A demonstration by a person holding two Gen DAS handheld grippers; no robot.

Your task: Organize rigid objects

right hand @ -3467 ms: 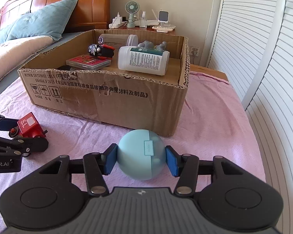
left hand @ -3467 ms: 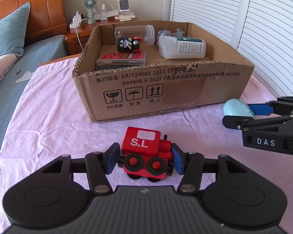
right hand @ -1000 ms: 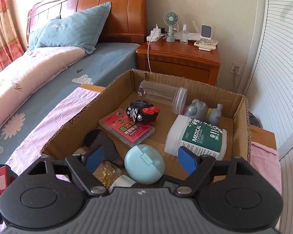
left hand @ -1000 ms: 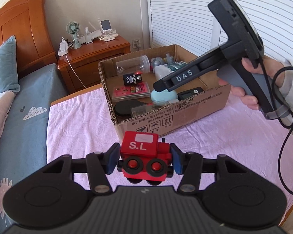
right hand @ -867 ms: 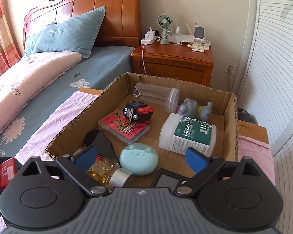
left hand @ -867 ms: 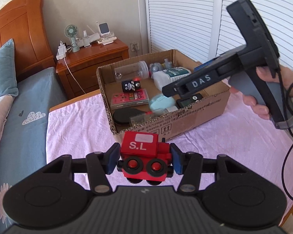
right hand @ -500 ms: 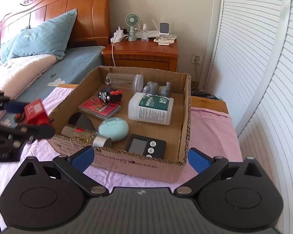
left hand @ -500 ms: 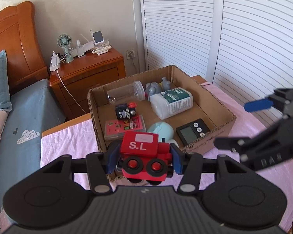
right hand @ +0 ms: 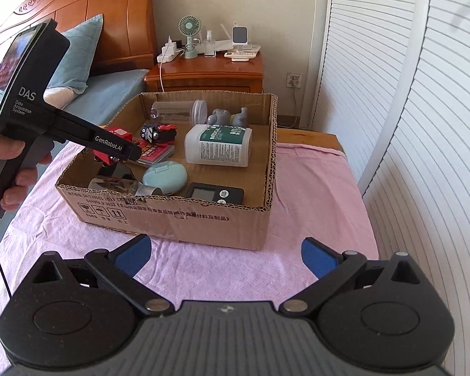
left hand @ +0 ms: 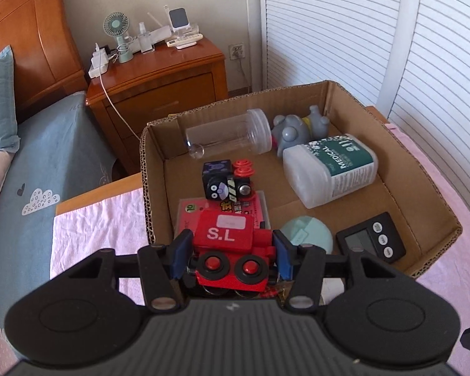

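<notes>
My left gripper (left hand: pixel 230 252) is shut on a red toy train (left hand: pixel 232 258) marked "S.L" and holds it over the near left part of the open cardboard box (left hand: pixel 435 185). From the right wrist view the same red train (right hand: pixel 114 144) hangs above the box (right hand: pixel 178 211), pinched by the left gripper (right hand: pixel 109 153). The pale blue round case (right hand: pixel 164 174) lies inside the box near its front wall. My right gripper (right hand: pixel 225 255) stands wide open and empty over the pink cloth in front of the box.
In the box lie a clear jar (left hand: pixel 227 139), a grey toy (left hand: pixel 297 128), a white medical bottle (left hand: pixel 332 169), a black toy train (left hand: pixel 227 183), a red card pack (left hand: pixel 191 211) and a black timer (left hand: pixel 371 241). A wooden nightstand (right hand: pixel 206 73) stands behind.
The right gripper let go of the blue case inside the box, opened wide and drew back to the front. The left gripper carried the red train forward over the box.
</notes>
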